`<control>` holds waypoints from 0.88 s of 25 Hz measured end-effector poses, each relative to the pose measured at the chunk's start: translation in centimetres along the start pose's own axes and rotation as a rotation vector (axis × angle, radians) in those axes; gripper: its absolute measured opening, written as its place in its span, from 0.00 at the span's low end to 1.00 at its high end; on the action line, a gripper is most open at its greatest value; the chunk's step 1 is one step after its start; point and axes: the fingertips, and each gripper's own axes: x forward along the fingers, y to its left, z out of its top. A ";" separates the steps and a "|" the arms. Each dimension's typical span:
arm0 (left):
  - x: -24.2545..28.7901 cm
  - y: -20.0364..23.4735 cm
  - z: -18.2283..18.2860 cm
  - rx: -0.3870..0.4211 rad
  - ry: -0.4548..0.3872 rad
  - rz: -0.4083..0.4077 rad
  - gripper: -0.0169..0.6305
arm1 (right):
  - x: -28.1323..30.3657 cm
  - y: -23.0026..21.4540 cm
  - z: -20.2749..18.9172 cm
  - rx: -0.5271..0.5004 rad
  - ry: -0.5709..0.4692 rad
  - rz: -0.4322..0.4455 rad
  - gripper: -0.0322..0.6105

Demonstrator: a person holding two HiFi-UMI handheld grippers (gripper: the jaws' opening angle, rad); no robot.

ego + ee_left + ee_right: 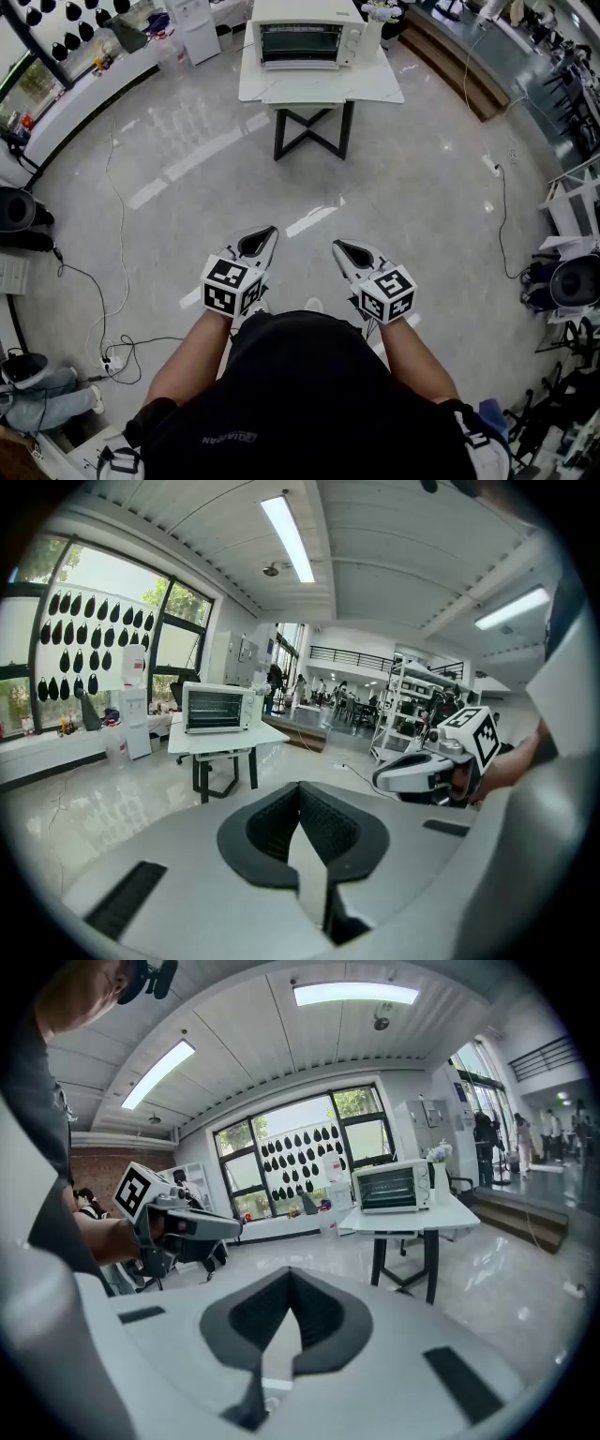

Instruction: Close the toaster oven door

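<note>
A white toaster oven [300,42] stands on a white table [319,89] far ahead of me across the floor. Its glass door looks upright against the oven front. The oven also shows small in the left gripper view [217,708] and in the right gripper view [392,1186]. My left gripper [265,236] and right gripper [342,248] are held side by side in front of my body, well short of the table. Both are shut with nothing between the jaws. The jaw tips meet in the left gripper view [300,787] and in the right gripper view [291,1274].
The table rests on black crossed legs [312,131]. Cables [108,281] trail over the glossy floor at the left, another cable [502,202] at the right. A white dispenser [192,28] stands left of the table, a wooden step [459,66] to its right, and shelving [572,206] at the far right.
</note>
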 end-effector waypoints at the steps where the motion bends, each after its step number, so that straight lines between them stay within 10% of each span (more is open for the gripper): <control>1: 0.0 -0.1 0.0 -0.009 -0.003 -0.002 0.03 | -0.1 0.1 0.0 -0.003 -0.001 0.003 0.05; 22: 3.9 -3.9 1.0 -0.010 -0.013 0.051 0.03 | -2.5 -4.2 0.2 -0.044 -0.020 0.060 0.05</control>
